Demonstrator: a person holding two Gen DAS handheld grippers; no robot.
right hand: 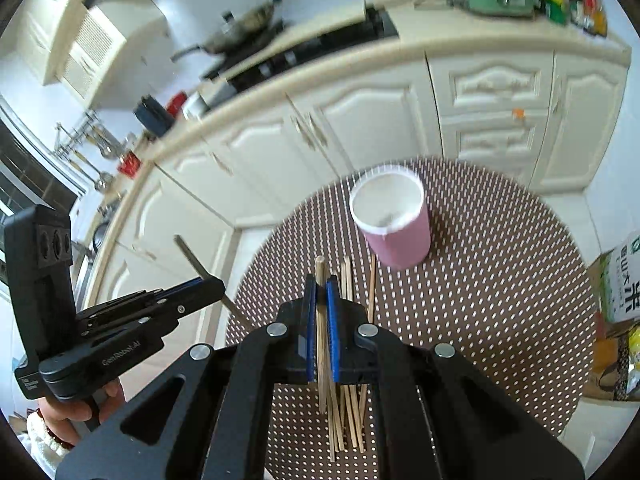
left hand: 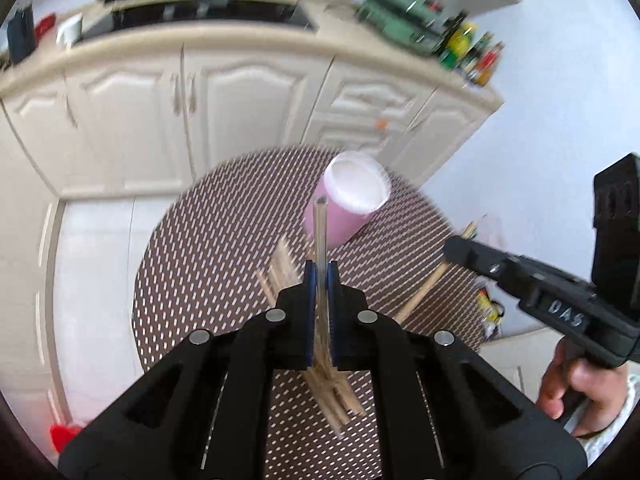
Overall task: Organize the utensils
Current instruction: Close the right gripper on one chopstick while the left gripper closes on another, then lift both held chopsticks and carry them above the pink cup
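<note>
black linkage arms filled the bottom of both wrist views. between them the left gripper [left hand: 321,276] was clamped on a single chopstick [left hand: 320,232], which stood up past the blue pads [left hand: 309,292] with its tip in front of the pink cup [left hand: 348,204]. the right gripper [right hand: 321,286] was likewise closed tight on one wooden chopstick [right hand: 320,308], whose end poked out just above the fingertips. both held sticks were raised clear of the round dotted worktop [right hand: 500,280].

under the grippers a loose pile of chopsticks [right hand: 348,412] lay on the worktop, near the cup but apart from it. the cup stood upright towards the far side of the worktop, its white inside blurred, so its contents could not be told.

in the left wrist view the right gripper appeared at the right edge, held by a hand [left hand: 576,388], a stick in its closed tip. in the right wrist view the left gripper showed at the left, a hand [right hand: 80,408] under it, with a thin stick crossing its tip.

cream cabinets [right hand: 360,120] ran behind the worktop.
</note>
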